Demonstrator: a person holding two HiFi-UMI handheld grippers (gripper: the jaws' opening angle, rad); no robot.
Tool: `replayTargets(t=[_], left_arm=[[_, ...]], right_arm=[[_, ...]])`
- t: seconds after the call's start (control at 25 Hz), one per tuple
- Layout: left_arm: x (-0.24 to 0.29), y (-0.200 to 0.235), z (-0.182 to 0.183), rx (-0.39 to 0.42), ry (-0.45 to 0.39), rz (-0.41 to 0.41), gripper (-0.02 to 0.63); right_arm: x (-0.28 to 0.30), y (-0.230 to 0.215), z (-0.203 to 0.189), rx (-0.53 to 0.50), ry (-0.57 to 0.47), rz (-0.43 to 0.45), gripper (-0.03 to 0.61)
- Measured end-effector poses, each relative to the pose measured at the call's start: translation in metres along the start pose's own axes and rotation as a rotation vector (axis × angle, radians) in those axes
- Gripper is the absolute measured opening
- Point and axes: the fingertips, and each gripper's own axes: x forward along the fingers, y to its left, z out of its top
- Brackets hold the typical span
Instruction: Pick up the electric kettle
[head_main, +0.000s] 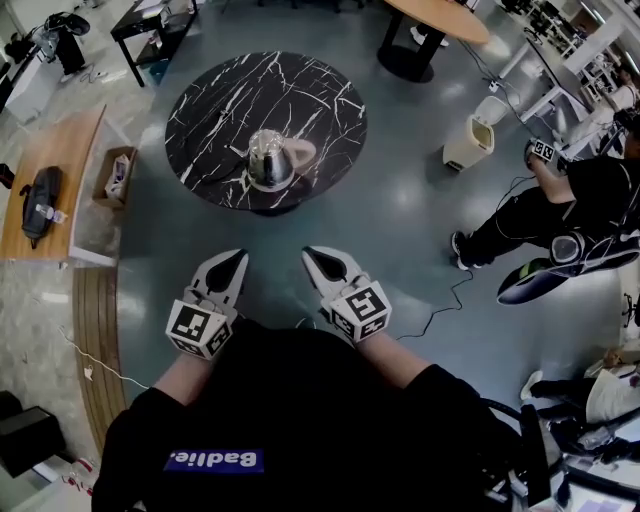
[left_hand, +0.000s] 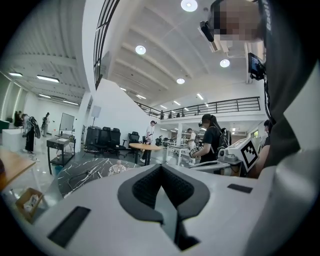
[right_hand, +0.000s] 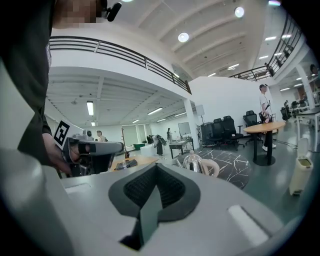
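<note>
The electric kettle, shiny steel with a cream handle, stands upright near the front edge of a round black marble table. Both grippers hover over the floor short of that table, side by side and apart from the kettle. My left gripper is shut with nothing in it, and so is my right gripper. In the left gripper view the kettle peeks over the shut jaws of the left gripper. Ahead and to the right of the right gripper is the kettle.
A wooden desk with a black bag and a cardboard box stand at the left. A white bin, a round wooden table and a seated person are at the right. Cables lie on the floor.
</note>
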Motion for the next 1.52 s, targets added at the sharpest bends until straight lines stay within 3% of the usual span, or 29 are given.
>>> replayTargets(t=[0.32,0.64,1.52], left_arm=[[0.004,0.019,-0.002,-0.009,-0.006,0.063,0.006],[0.033,0.065,0.015,-0.022,-0.020,0.056,0.006],[0.129,0.199,0.020,-0.084,0.019,-0.122,0.006]], right_arm=[[0.007,-0.015,-0.002,0.003,0.006,0.006,0.002],[0.039,-0.041,0.003,0.000,0.022,-0.049,0.002],[0.149,-0.124,0.023,0.032,0.049,-0.297,0.002]])
